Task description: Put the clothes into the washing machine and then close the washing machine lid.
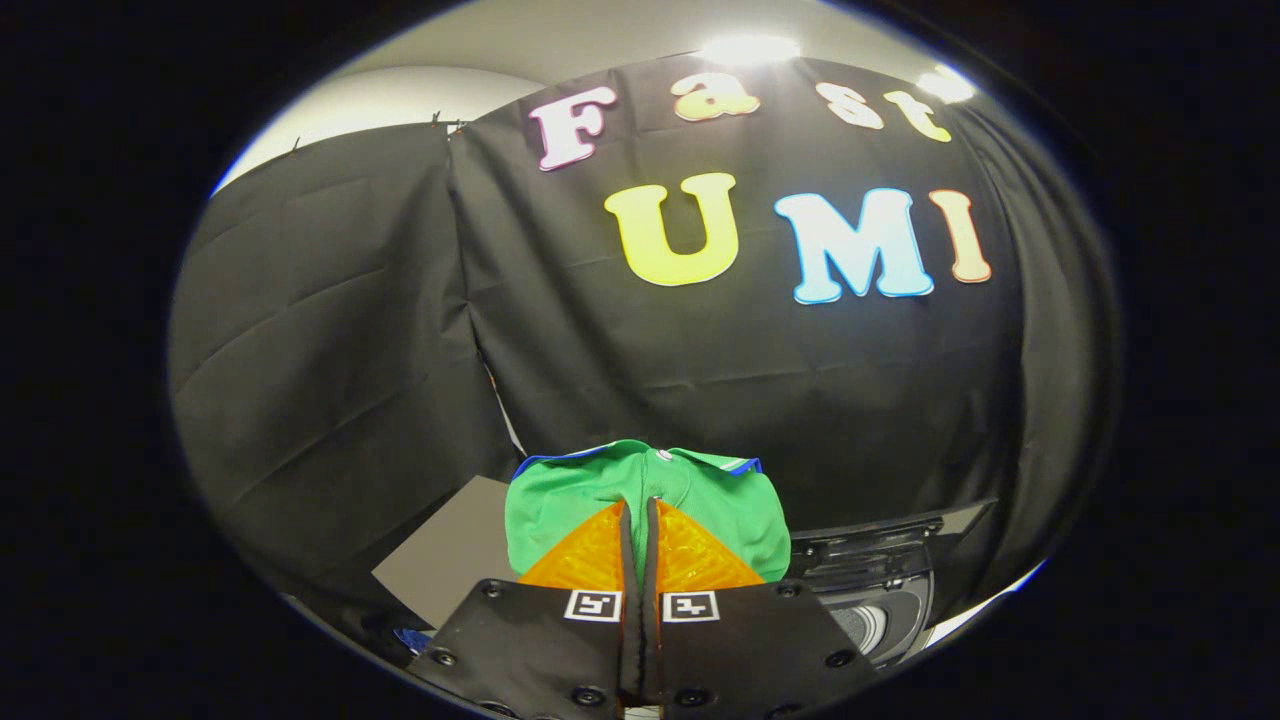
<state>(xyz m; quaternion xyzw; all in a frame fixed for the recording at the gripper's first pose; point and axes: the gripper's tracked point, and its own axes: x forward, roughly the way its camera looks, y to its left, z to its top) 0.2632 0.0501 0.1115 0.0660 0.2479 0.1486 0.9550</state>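
The green shirt (648, 500) hangs pinched between the pressed-together fingers of your hand-held gripper (640, 510), lifted clear so it can drop into the washing machine (880, 590) just beside it.

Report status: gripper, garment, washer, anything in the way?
Gripper shut on green garment, cloth bunched up ahead of the fingers. Washing machine just beyond and beside them, lid up. Nothing seen between garment and machine.
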